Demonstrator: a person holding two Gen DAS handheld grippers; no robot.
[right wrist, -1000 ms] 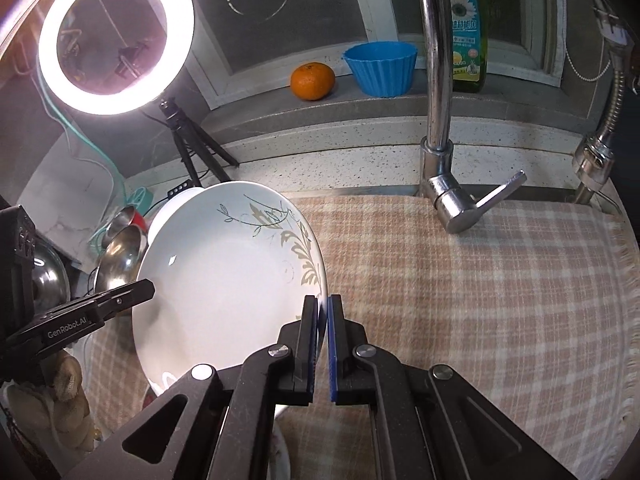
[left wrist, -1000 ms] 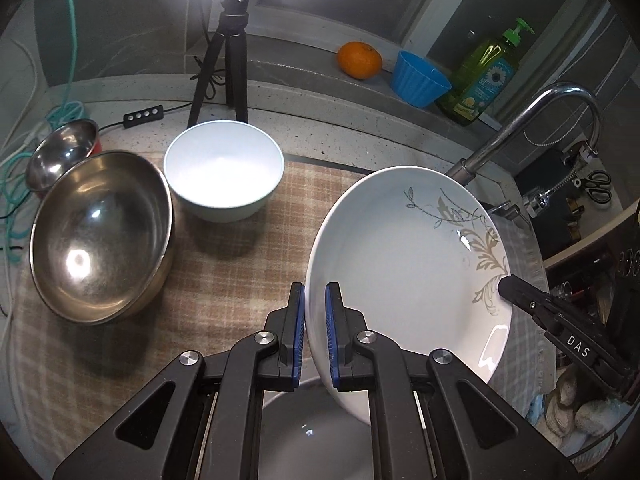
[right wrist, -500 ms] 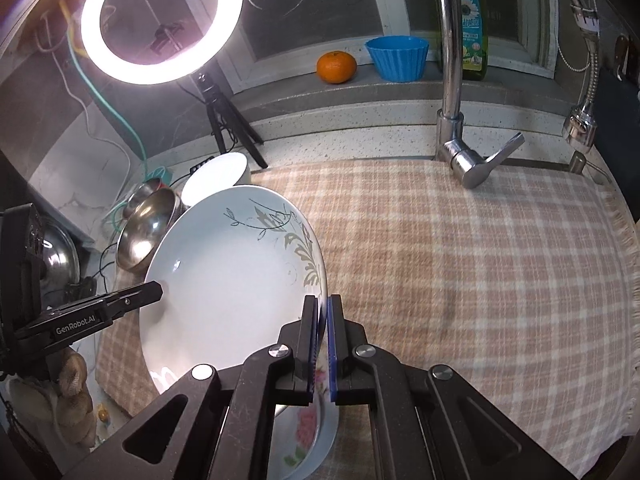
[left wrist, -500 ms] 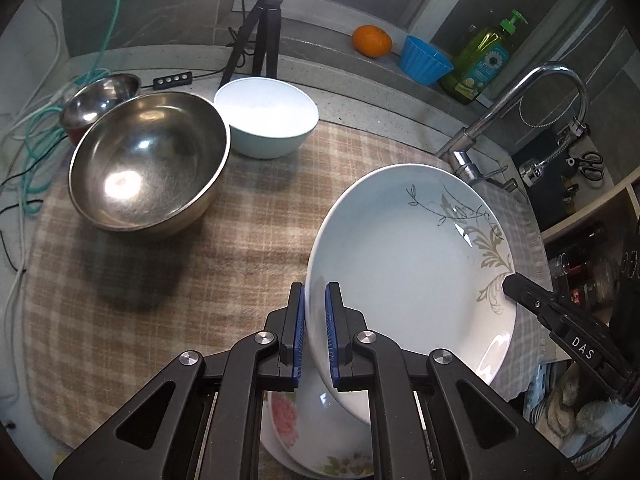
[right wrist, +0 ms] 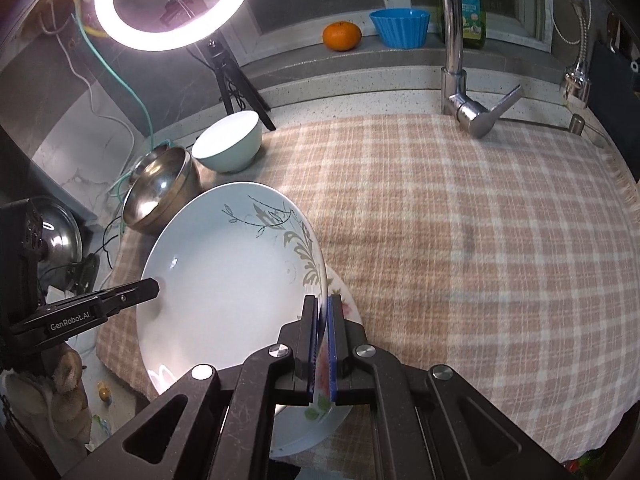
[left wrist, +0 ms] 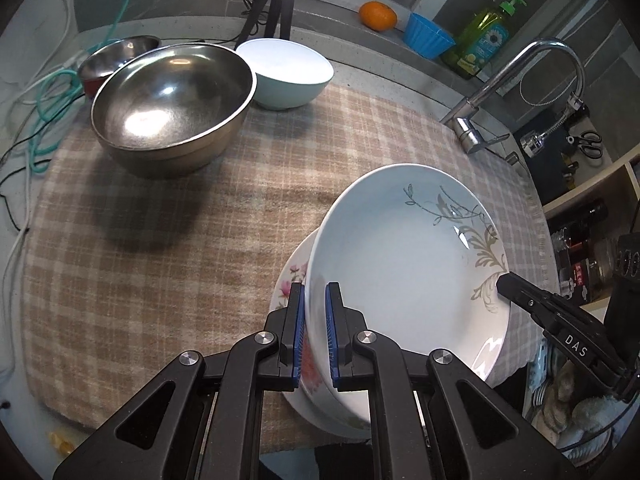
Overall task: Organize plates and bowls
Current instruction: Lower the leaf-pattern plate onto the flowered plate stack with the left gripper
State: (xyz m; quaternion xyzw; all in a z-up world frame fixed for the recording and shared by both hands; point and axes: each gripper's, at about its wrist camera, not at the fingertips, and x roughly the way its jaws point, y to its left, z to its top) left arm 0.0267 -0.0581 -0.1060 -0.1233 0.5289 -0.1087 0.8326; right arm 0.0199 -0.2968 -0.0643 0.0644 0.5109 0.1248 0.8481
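The left gripper and the right gripper both pinch opposite rims of the white leaf-patterned plate, tilted just above the floral plate at the near edge of the checked cloth, steel bowl far left

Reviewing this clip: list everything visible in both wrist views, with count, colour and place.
Leaf-pattern plate: 1, white, held tilted over the flowered plate.
Flowered plate: 1, white with pink flowers, on the cloth's near edge.
Steel bowls: 2, silver, far left; the small one sits behind.
Pale bowl: 1, whitish, beside the large steel bowl.
Checked cloth: 1, beige.
Orange: 1, on the ledge.
Blue cup: 1, beside the orange.
Soap bottle: 1, green.
Faucet: 1, chrome.
Ring light: 1, on a black tripod.
Left tongs: shut on the leaf-pattern plate's rim.
Right tongs: shut on its opposite rim.
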